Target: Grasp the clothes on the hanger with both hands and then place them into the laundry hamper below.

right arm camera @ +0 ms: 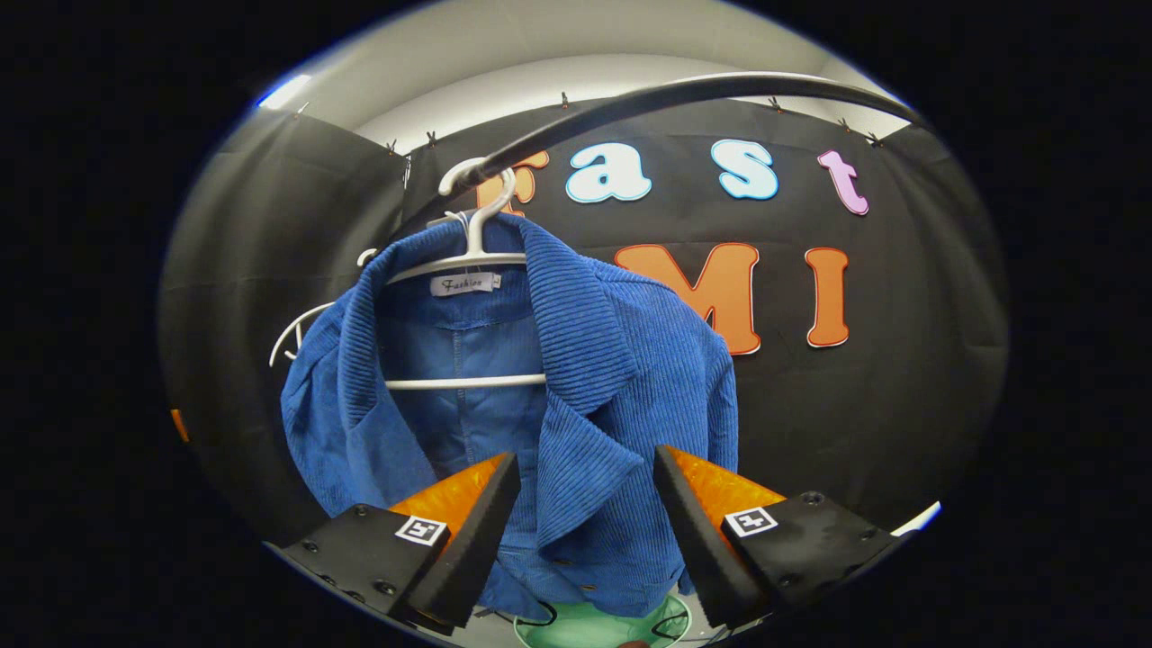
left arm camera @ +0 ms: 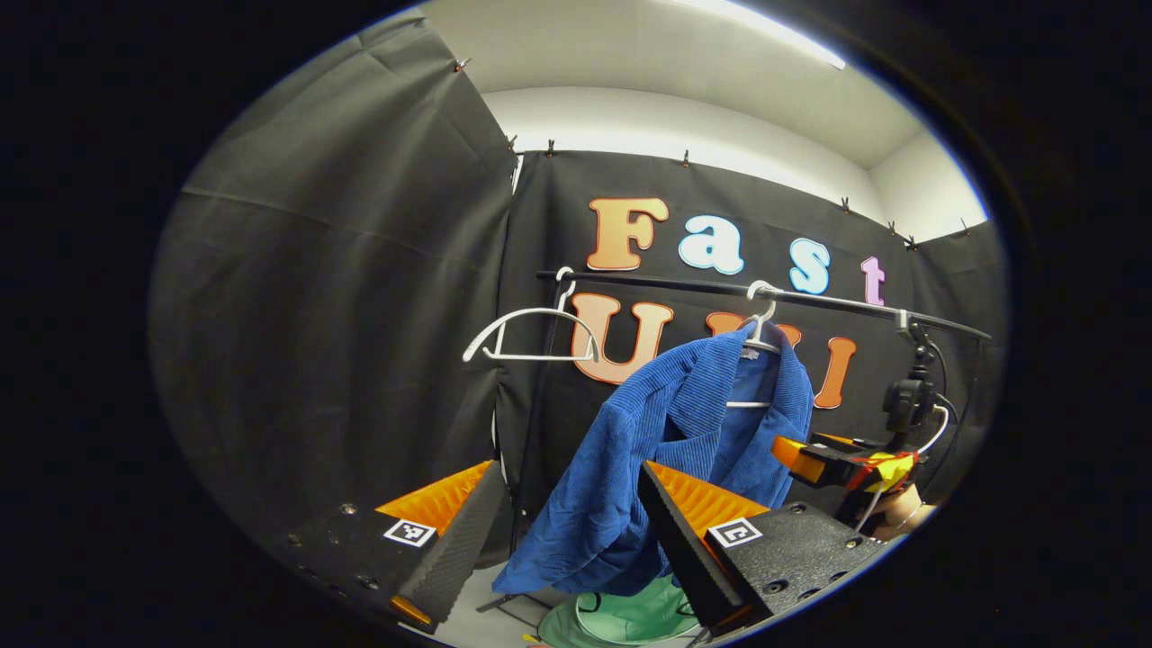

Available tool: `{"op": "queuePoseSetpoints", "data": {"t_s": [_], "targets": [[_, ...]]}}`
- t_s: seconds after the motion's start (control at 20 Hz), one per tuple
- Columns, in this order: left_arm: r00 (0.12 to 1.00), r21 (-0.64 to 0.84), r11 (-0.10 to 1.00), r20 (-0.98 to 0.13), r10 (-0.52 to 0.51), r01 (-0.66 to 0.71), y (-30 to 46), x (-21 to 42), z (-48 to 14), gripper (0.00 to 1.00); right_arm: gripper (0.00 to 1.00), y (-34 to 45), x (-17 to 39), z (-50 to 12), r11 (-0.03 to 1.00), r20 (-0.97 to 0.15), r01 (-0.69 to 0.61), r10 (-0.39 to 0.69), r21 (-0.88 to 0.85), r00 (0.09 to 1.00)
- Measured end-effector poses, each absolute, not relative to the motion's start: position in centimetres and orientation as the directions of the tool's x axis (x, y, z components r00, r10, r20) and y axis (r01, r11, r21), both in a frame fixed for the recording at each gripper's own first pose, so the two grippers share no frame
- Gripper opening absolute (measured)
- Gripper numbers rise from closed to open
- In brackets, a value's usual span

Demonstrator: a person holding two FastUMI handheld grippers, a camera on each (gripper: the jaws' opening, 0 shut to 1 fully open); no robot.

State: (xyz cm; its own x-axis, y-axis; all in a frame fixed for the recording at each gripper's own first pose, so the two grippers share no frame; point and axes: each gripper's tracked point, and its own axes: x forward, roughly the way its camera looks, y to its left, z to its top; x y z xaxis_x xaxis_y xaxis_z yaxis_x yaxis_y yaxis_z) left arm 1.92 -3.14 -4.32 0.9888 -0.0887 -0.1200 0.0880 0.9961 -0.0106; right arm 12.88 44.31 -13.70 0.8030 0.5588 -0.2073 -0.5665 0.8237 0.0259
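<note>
blue corduroy jacket (right arm camera: 576, 396) on a white hanger (right arm camera: 472, 256), hooked over the black rail (right arm camera: 684, 90) above a green hamper (right arm camera: 598, 621). left gripper (left arm camera: 571, 504) spread wide, holding nothing, jacket hem between its fingers but untouched — right gripper (right arm camera: 585, 513) likewise released, fingers flanking the front lapel. a bare hanger (left arm camera: 531, 333) hangs beside.
</note>
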Motion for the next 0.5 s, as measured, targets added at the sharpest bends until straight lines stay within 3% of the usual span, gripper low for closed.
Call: {"op": "queuePoseSetpoints", "data": {"t_s": [0.15,0.2,0.25,0.35,0.5], "targets": [[0.987,-0.015,0.995,-0.131,-0.098,0.097,-3.8,2.6,-4.9,0.95,0.97,45.3,14.9,-13.8,0.816,-0.195,-0.578,0.566,-0.007,0.801],[0.985,-0.016,0.995,-0.139,-0.104,0.103,-4.1,2.8,-5.1,0.95,0.89,45.5,15.4,-14.2,0.816,-0.2,-0.578,0.565,-0.01,0.801],[0.983,-0.018,0.994,-0.147,-0.112,0.111,-4.4,2.9,-5.4,0.95,0.97,45.8,15.9,-14.6,0.813,-0.209,-0.582,0.568,-0.005,0.796],[0.979,-0.026,0.992,-0.159,-0.13,0.127,-5.0,3.3,-5.6,0.95,0.97,46.5,16.3,-15.2,0.803,-0.223,-0.595,0.584,0.021,0.78],[0.973,-0.042,0.986,-0.157,-0.166,0.161,-6.4,3.9,-5.8,0.95,0.75,46.7,16.8,-15.5,0.793,-0.223,-0.608,0.601,0.045,0.767]]}}
